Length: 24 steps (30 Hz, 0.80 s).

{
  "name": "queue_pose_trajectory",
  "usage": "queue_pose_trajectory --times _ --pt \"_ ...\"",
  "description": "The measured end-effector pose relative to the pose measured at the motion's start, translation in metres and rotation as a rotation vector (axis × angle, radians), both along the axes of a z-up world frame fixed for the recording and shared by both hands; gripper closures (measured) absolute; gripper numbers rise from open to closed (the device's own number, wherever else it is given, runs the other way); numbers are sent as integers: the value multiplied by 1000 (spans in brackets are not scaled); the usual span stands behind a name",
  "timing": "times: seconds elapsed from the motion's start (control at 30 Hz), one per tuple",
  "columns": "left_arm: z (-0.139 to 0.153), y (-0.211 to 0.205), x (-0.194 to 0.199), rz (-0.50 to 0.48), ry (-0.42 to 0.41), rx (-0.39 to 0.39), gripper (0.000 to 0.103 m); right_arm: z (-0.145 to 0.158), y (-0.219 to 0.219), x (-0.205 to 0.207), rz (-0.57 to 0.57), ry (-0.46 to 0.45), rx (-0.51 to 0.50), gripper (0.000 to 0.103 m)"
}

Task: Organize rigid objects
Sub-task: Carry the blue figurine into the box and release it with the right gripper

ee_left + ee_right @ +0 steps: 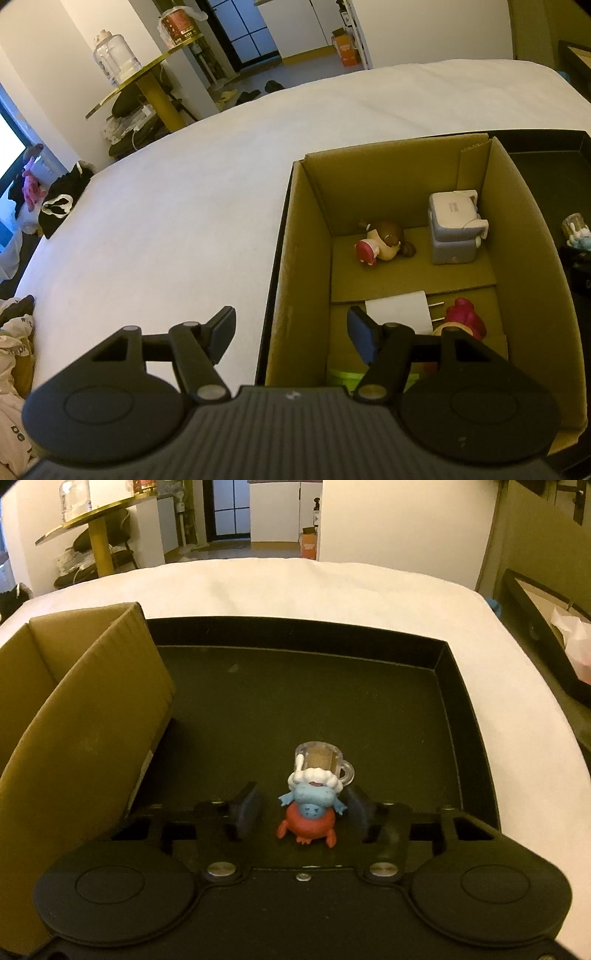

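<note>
Scene: we work on a white bed (369, 590), where a black tray (458, 686) holds a cardboard box (524, 229) at its left side.
Figurine: a small blue-and-red toy (308, 812) with a clear mug on top stands upright on the tray floor, near us and right of the box wall; it is the one piece we see not yet boxed.
Right gripper (303, 811): our fingers stand narrow on either side of the figurine; the right pad seems to touch its arm, the left pad (248, 808) stands apart, so we judge it framed but not yet gripped.
Why there: we come low and straddle the body, not the mug, probably because the body gives the pads a firmer hold.
Left gripper (291, 332): fingers wide and empty, hanging over the box's left wall, we think parked out of the way.
Box contents: a grey case (456, 229) and a brown doll (386, 242) lie at the far end; a white plug (400, 312) and a pink toy (465, 319) sit nearer, behind the left gripper.
Room left: bare cardboard between the far pair and the near pair looks like the likely spot.
</note>
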<state>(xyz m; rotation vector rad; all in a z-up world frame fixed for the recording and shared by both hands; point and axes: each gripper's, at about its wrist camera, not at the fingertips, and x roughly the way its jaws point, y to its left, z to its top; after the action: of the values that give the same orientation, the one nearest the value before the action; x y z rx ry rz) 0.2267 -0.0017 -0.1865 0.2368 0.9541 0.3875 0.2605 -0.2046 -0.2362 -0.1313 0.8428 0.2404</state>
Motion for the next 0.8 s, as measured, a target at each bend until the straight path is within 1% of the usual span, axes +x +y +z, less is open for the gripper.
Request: queue_pose_trajectory --times 0.03,0.07,0.27,0.4,0.63,0.8 --pt "1 1 -2 -1 -2 -2 38 0 -1 0 0 -3 -1 64" --pt "2 1 -2 -3 -5 -1 38 0 -1 -2 -1 -4 0 65" --pt "4 0 -5 0 -14 -8 38 5 -8 -4 -22 4 13 65" --pt "5 2 -7 1 -19 -17 38 17 -8 -10 -24 -24 11 65" --pt "6 7 -8 6 -23 -28 38 43 -6 -26 -9 -99 9 65" --pt "9 13 -8 6 -33 -56 38 57 -4 -32 5 -133 11 65"
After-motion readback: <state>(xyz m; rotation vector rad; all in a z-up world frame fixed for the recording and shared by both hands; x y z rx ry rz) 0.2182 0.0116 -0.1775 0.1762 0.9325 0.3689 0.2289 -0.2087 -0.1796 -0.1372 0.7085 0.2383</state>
